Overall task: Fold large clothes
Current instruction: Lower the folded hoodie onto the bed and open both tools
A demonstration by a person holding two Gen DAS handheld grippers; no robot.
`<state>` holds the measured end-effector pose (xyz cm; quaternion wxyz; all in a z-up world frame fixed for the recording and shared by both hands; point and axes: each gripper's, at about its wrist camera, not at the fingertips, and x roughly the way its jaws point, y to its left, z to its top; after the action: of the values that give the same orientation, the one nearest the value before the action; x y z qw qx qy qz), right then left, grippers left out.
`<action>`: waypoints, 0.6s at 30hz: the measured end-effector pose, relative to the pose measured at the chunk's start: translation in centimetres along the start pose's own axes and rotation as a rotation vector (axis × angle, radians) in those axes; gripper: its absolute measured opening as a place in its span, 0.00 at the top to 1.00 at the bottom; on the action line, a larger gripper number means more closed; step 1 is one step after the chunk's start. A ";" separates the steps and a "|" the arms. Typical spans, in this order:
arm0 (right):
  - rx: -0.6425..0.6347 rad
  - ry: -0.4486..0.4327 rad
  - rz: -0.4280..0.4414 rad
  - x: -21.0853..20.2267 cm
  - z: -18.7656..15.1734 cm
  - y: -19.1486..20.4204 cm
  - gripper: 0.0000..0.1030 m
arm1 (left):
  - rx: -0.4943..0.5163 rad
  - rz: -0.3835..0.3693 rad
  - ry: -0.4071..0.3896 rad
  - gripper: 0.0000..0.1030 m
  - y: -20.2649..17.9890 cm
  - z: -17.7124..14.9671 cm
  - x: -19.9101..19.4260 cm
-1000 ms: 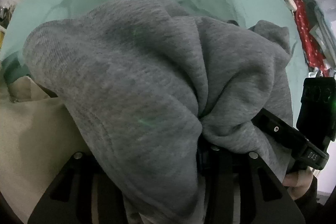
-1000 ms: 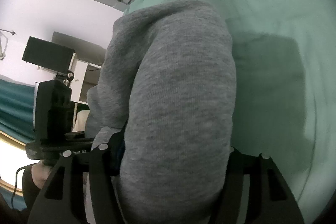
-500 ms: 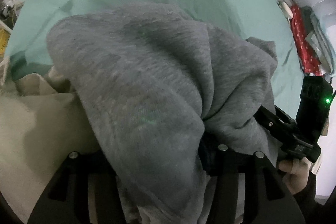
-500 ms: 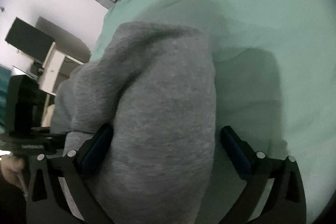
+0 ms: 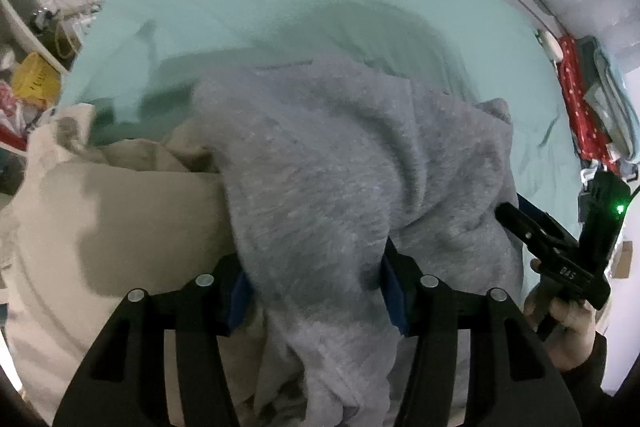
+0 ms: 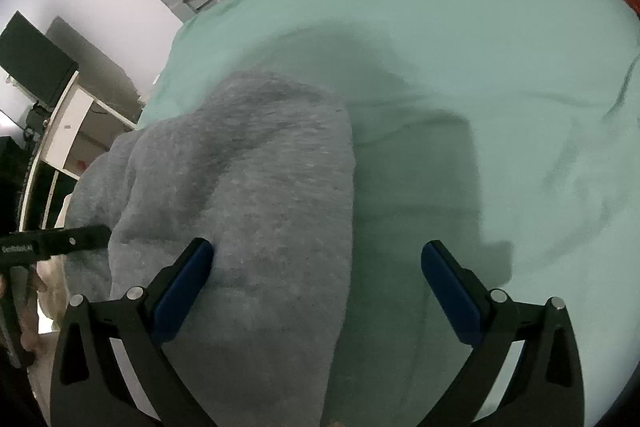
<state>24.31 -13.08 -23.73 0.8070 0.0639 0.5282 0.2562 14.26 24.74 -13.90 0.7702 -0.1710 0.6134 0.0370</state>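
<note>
While the grey garment (image 5: 340, 187) buries the opening left claw's (image 5: 316, 291) tips, the right claw (image 6: 316, 267) gapes, gripping nothing.

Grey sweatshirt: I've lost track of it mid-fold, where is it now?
The grey sweatshirt lies bunched on the green sheet, beside beige fabric, between the opening left gripper.
</note>
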 end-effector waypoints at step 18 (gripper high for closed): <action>0.001 -0.084 -0.067 -8.4 -2.0 -1.2 0.01 | 0.007 0.009 -0.275 0.44 -3.6 -4.9 -7.1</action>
<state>20.34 -18.49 -18.14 0.8367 0.0574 0.4956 0.2259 8.91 20.95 -7.25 0.8474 -0.1588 0.5030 0.0612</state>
